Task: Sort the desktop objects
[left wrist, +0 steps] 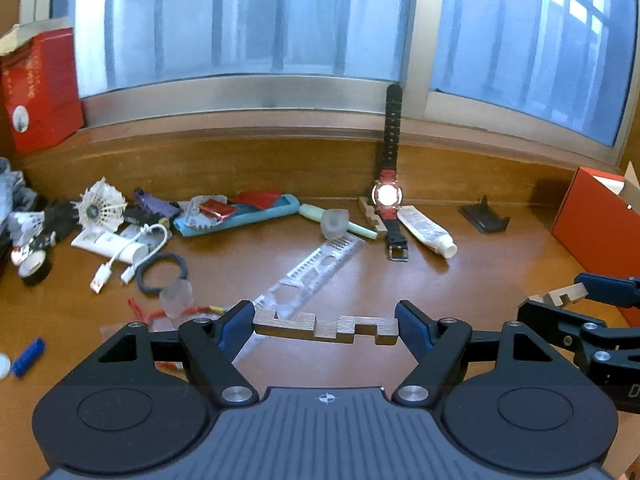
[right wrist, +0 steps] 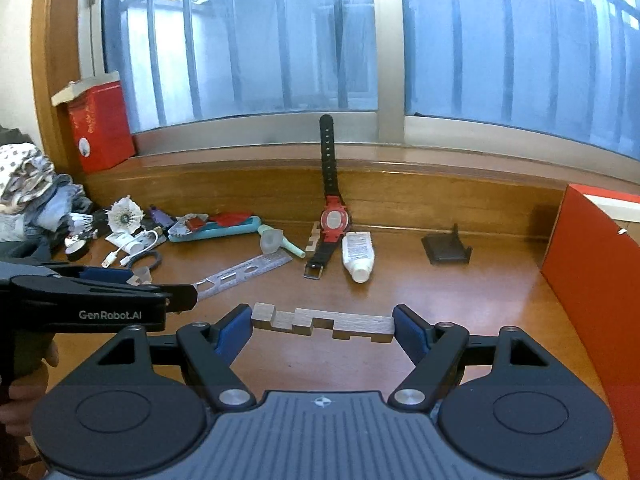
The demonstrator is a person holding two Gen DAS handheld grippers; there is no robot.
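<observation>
At lower centre, each gripper, left gripper (left wrist: 326, 326) and right gripper (right wrist: 323, 326), clamps a notched wooden bar (left wrist: 326, 327) endwise; slight loosening could drop either.

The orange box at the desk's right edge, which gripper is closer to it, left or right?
Right. The right gripper, holding a notched wooden block, sits just beside the orange box. The left gripper, holding its own wooden piece, is farther away, on the right gripper's other side.

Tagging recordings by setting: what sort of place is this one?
Probably a home desk by a window: a cluttered wooden desktop, a barred window behind it, a red-and-black wristwatch and a white squeeze tube.
</observation>
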